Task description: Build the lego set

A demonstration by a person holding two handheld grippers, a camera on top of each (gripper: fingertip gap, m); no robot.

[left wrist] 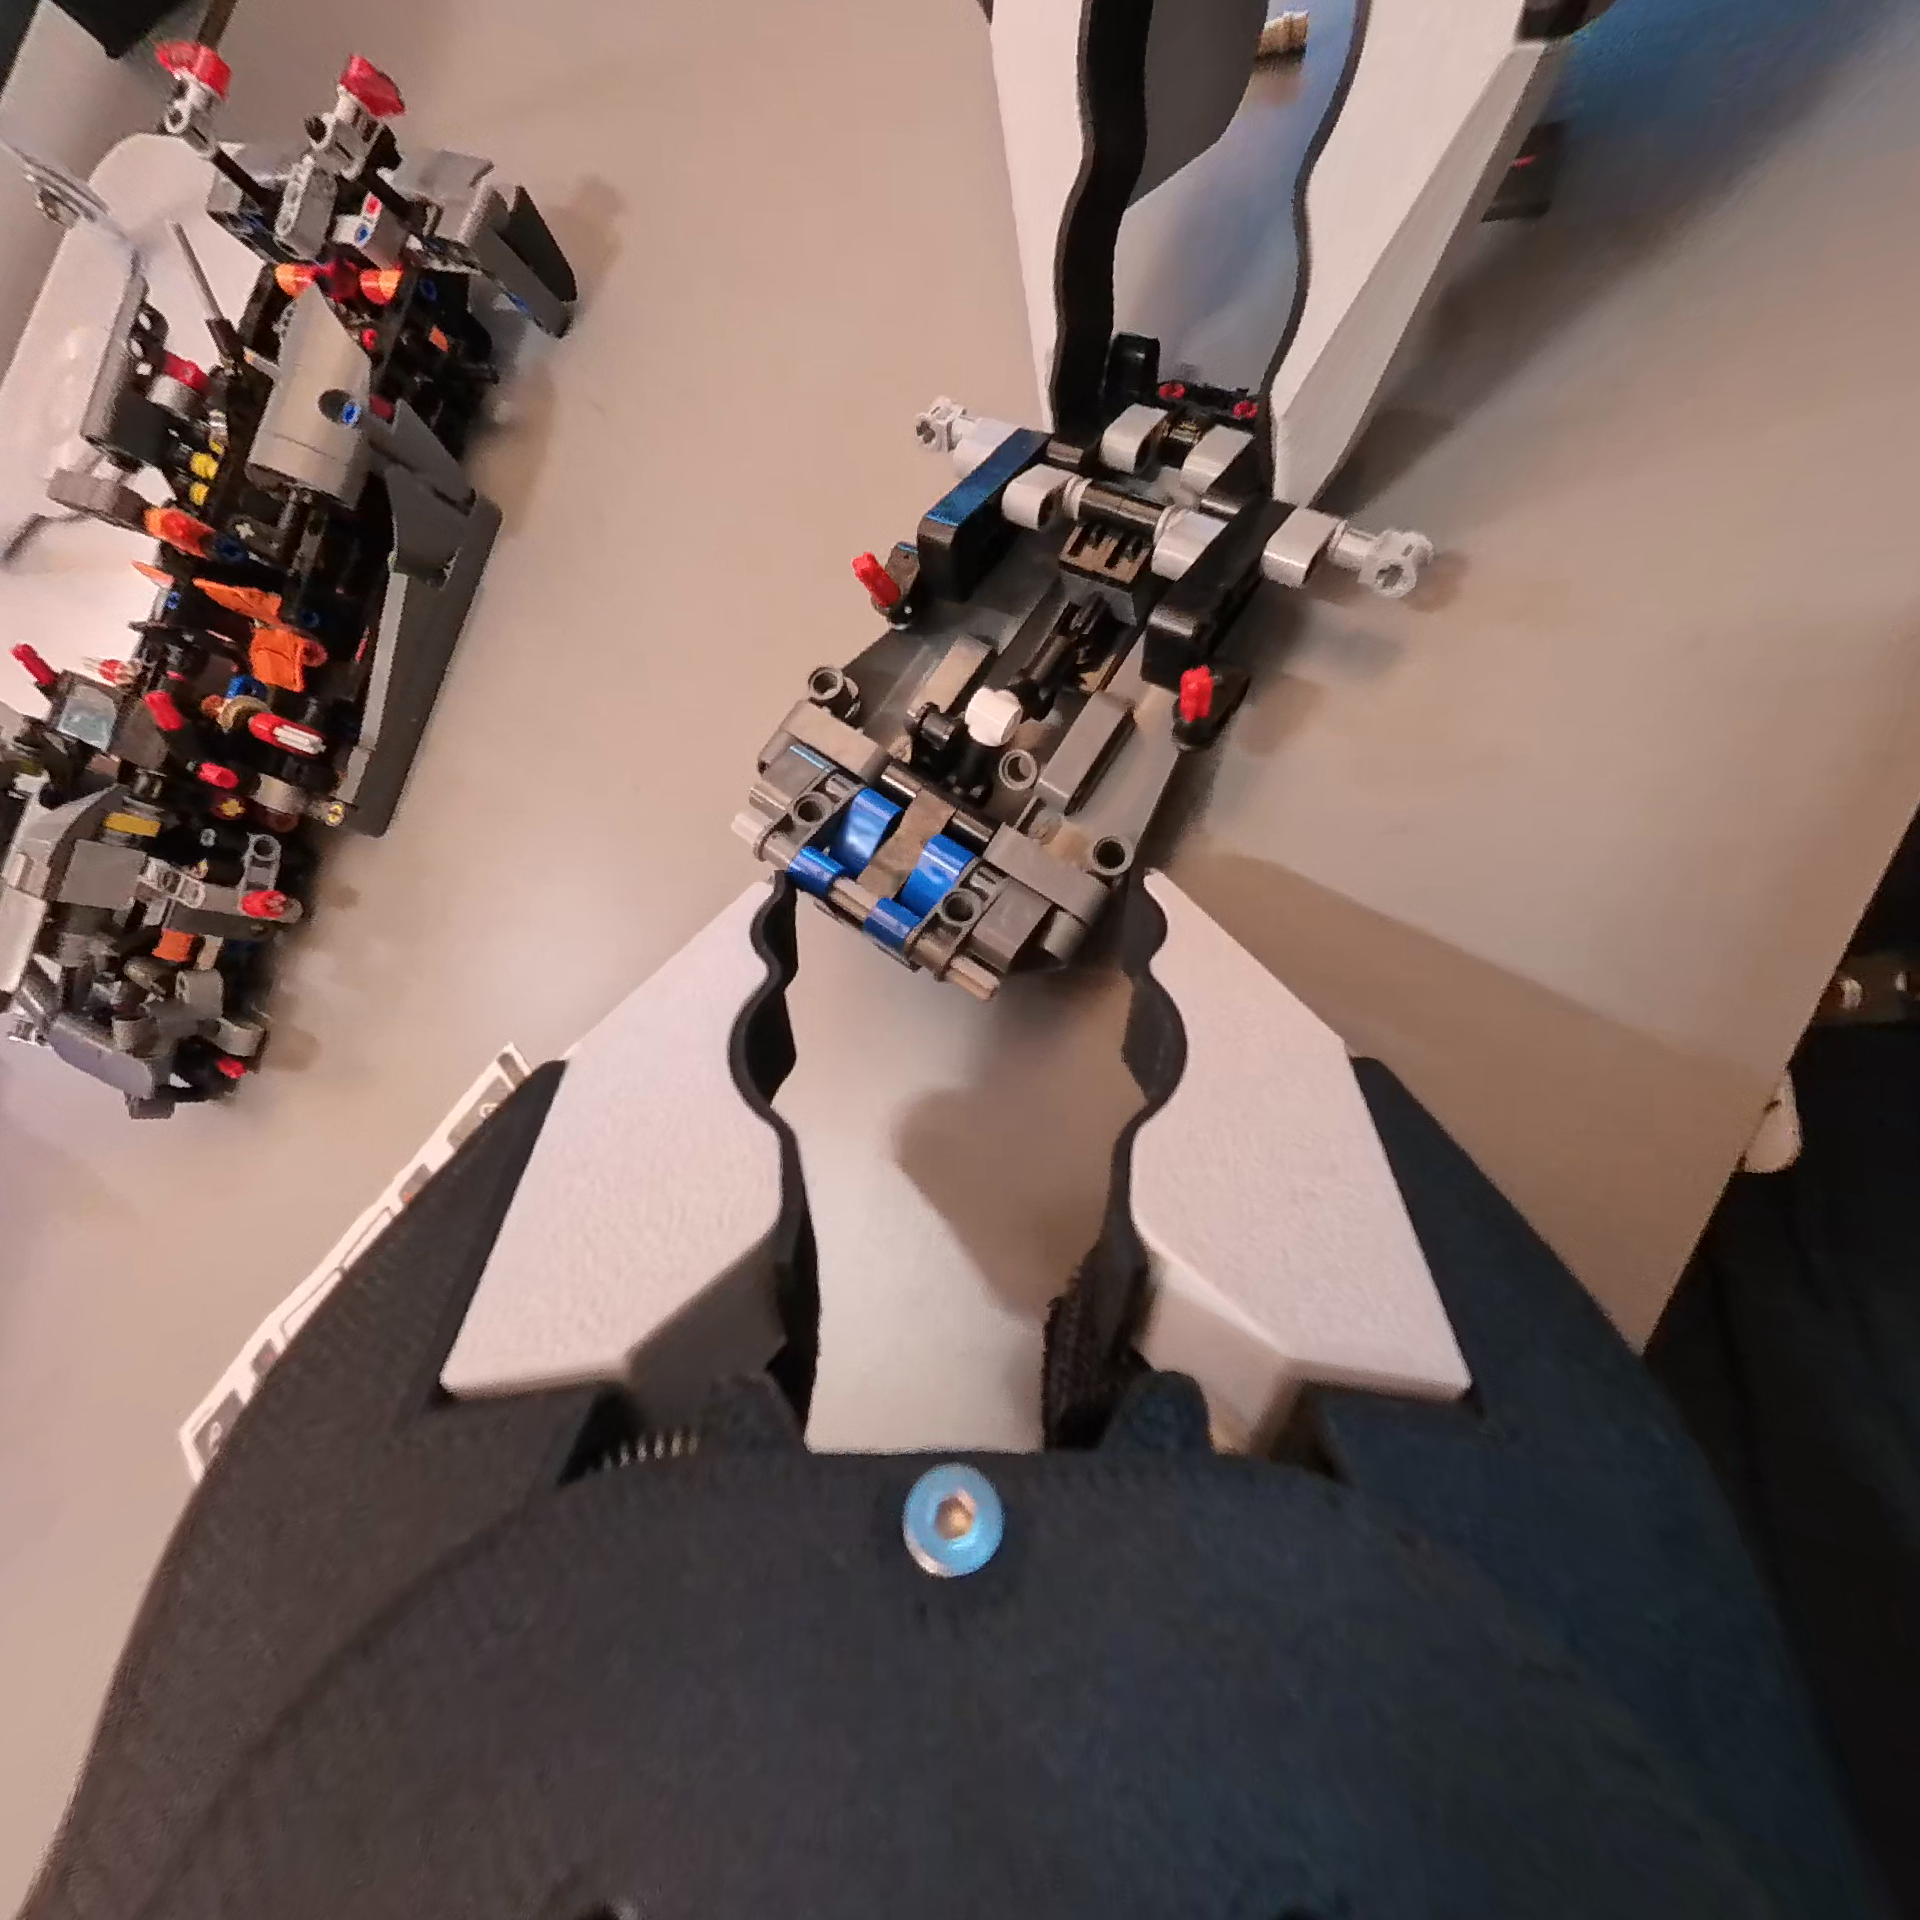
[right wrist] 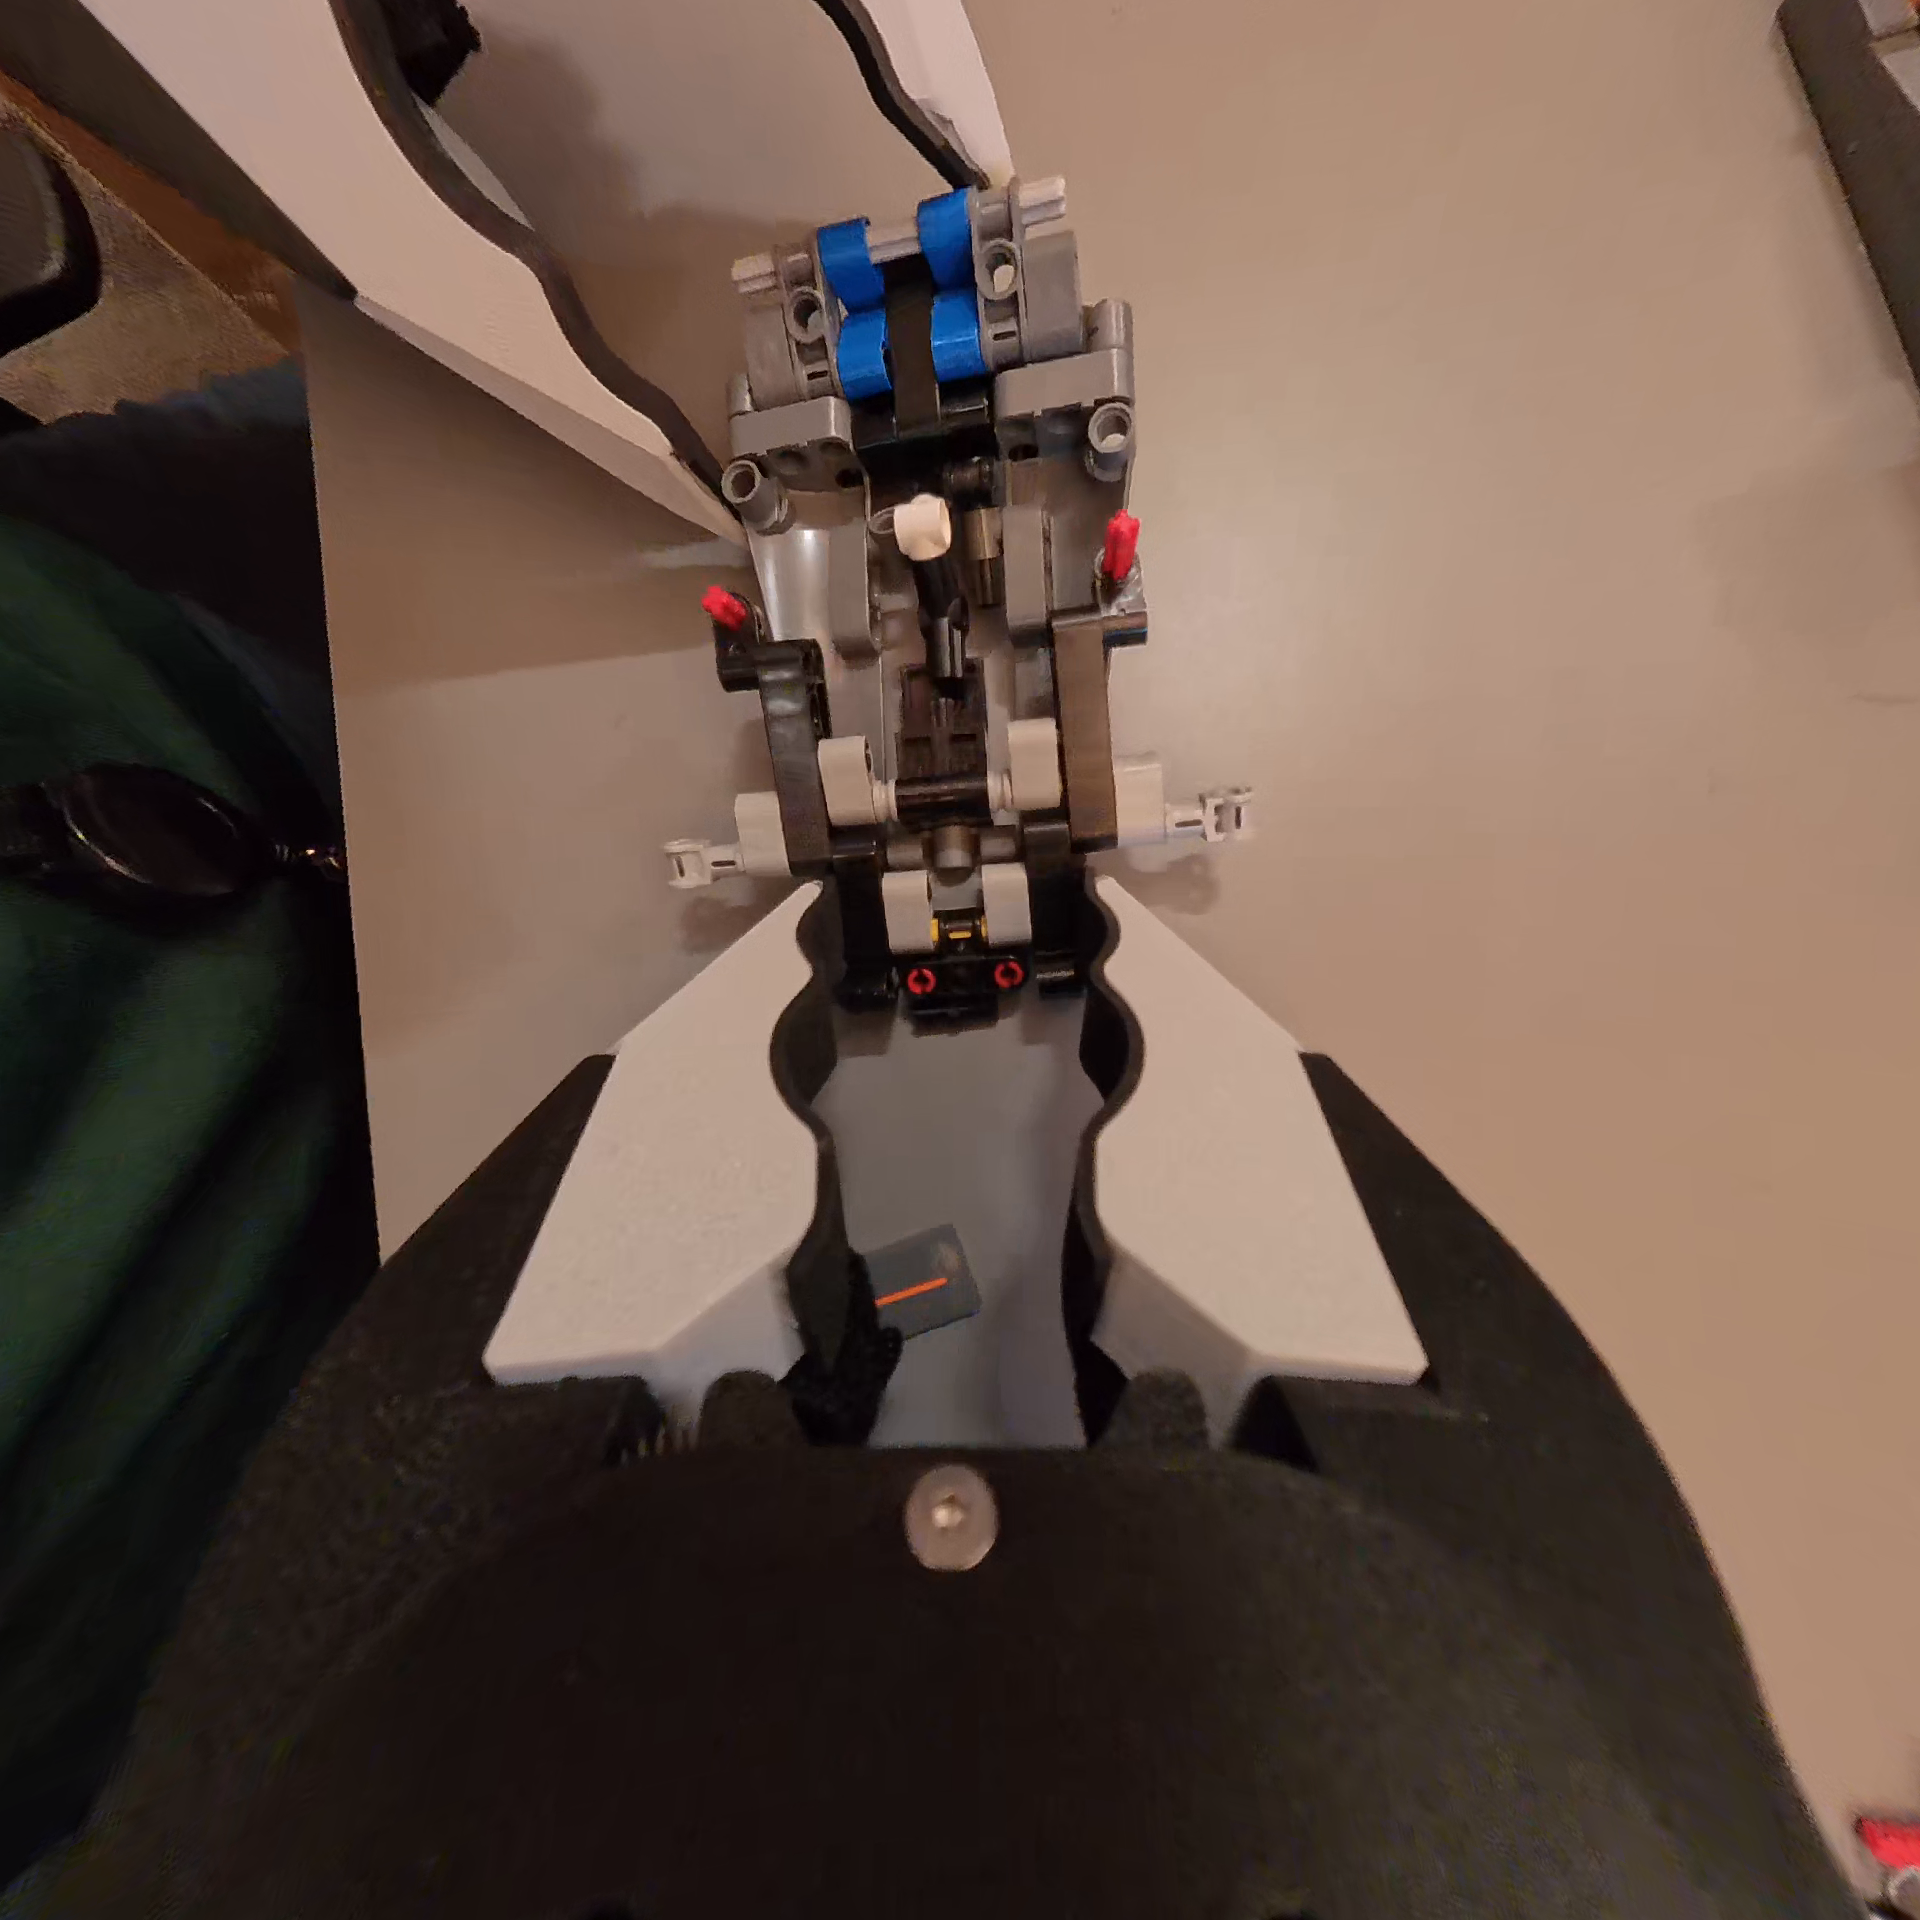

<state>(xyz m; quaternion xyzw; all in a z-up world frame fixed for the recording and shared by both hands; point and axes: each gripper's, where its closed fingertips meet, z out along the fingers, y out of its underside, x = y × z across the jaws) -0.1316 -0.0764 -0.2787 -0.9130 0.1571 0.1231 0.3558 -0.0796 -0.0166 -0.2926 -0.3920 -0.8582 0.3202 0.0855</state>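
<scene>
A small lego sub-assembly (left wrist: 997,707) of grey, black and blue parts with red pins lies lengthwise between my two grippers over the beige table (left wrist: 727,468). My left gripper (left wrist: 961,899) is open, its fingertips flanking the blue end (left wrist: 883,852) with a small gap on the right side. My right gripper (right wrist: 961,904) is shut on the assembly's (right wrist: 935,644) black end (right wrist: 961,977). It also shows from the top in the left wrist view (left wrist: 1174,405). A left gripper finger (right wrist: 499,270) shows beside the blue end in the right wrist view.
A large, partly built lego model (left wrist: 229,540) stands at the left. A printed sheet (left wrist: 343,1278) lies under my left gripper. A small dark tile with an orange line (right wrist: 925,1288) lies between my right fingers. The table edge (left wrist: 1766,1039) and dark green cloth (right wrist: 156,1039) are close. Some 9 cm of space lies between my two pairs of fingers.
</scene>
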